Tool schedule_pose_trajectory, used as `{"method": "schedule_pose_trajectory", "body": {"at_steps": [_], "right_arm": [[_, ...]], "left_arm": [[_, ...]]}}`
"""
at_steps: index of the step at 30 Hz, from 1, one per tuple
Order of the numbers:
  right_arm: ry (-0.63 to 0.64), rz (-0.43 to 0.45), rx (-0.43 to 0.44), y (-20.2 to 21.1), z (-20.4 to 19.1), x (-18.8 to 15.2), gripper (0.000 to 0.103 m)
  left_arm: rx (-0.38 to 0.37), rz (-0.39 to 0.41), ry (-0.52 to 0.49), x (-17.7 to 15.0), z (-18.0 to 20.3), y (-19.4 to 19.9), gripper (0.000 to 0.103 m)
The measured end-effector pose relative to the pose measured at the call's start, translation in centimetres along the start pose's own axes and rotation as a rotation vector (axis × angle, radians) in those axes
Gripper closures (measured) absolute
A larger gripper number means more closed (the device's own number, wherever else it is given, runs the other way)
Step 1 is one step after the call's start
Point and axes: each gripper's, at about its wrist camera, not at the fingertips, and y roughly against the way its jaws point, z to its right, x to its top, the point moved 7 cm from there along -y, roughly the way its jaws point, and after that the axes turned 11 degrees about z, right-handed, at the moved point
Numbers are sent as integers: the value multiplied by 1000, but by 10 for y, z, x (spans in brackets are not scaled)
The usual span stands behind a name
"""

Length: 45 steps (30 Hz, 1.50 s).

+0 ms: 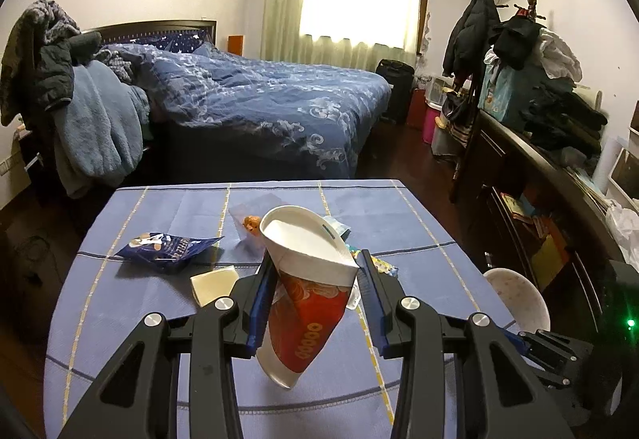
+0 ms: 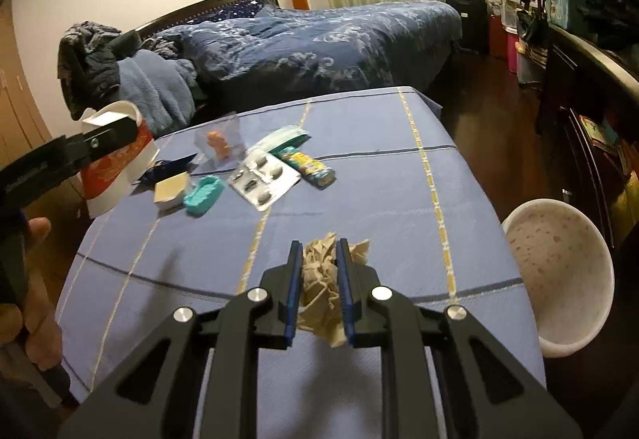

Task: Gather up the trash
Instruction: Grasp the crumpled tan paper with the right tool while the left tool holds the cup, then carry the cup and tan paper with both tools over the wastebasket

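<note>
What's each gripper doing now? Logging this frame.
Left gripper: closed on the squashed paper cup.
Right gripper: closed on the crumpled tissue.

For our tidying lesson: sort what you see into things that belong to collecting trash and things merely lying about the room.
Job: paper cup in left gripper; crumpled tissue in right gripper; white bin; blue snack wrapper; blister pack.

Lying about: bed; hanging coats.

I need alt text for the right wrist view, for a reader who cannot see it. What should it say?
The right gripper holds a crumpled tissue above a table with a blue cloth, near a white bin at the right edge. Farther back lie a pill blister pack, a teal object and wrappers; at left, the left gripper grips a squashed paper cup. Behind is a bed.
</note>
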Motion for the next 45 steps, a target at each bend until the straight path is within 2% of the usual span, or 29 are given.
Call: {"method": "schedule_pose_trajectory", "body": {"at_steps": [8, 14, 38, 45], "right_arm": [[15, 1, 33, 16, -16, -8, 84], [0, 35, 1, 35, 0, -8, 84], [-143, 128, -200, 103, 128, -8, 84], [-189, 148, -293, 114, 176, -10, 84]], "left_arm": [[-10, 17, -8, 1, 12, 22, 62], [-49, 24, -31, 3, 34, 26, 62], [-270, -19, -154, -7, 172, 1, 62], [-341, -49, -194, -13, 219, -21, 62]]}}
